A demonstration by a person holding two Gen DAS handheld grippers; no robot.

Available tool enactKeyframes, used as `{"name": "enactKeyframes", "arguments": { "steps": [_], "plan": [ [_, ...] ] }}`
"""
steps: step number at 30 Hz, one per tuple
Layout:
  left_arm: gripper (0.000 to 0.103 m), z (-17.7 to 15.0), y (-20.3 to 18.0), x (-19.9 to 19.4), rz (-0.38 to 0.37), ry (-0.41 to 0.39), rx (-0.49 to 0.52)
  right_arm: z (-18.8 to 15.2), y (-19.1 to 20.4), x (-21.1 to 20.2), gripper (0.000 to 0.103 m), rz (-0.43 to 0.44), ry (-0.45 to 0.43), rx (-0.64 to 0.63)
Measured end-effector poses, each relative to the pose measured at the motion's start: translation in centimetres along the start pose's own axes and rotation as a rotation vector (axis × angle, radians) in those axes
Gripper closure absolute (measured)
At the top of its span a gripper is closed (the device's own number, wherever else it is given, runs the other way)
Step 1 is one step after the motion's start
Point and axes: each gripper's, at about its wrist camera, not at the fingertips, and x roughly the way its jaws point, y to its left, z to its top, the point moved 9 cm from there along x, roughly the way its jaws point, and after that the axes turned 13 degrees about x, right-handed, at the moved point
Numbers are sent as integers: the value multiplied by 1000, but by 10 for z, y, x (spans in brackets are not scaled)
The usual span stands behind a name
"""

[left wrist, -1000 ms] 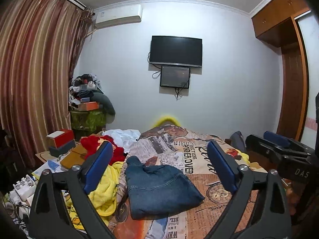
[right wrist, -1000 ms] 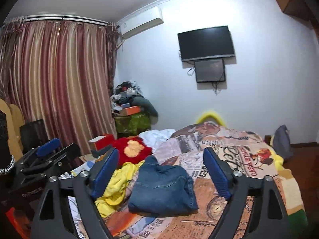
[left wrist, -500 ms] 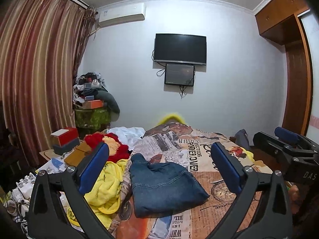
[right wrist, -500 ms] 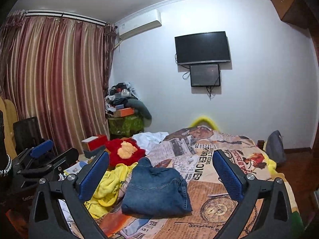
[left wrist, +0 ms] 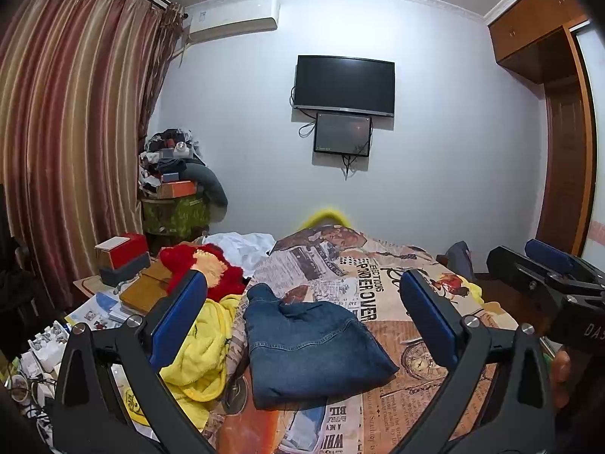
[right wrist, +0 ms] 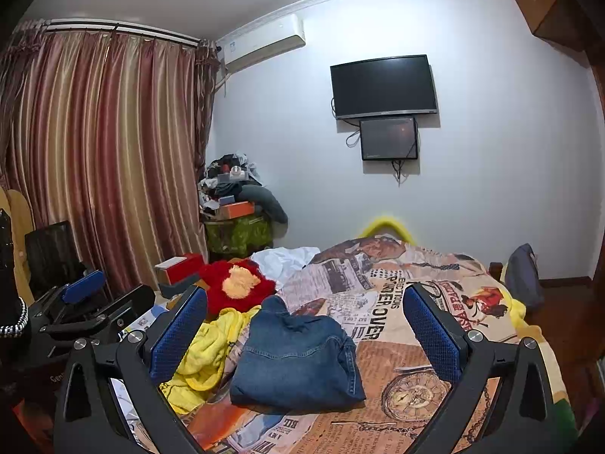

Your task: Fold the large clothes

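- Hovering with both the left gripper (left wrist: 302,314) and right gripper (right wrist: 304,325) released, empty.
- Folded jeans (right wrist: 298,359) lie on the bed (right wrist: 416,359), beside the yellow towel (right wrist: 204,348).
- We should next pick a loose garment by its corners.

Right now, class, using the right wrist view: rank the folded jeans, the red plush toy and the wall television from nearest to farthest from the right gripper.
1. Folded jeans: on the bed, just ahead of the open right gripper.
2. Red plush toy: farther back, left.
3. Wall television: far wall, highest.
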Motion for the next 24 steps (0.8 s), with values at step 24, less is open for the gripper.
{"name": "enactKeyframes", "arguments": {
  "steps": [24],
  "plan": [
    [0, -3, -3, 2, -9, 8, -13, -3, -1, 2, 0, 0, 10, 7]
  ]
}}
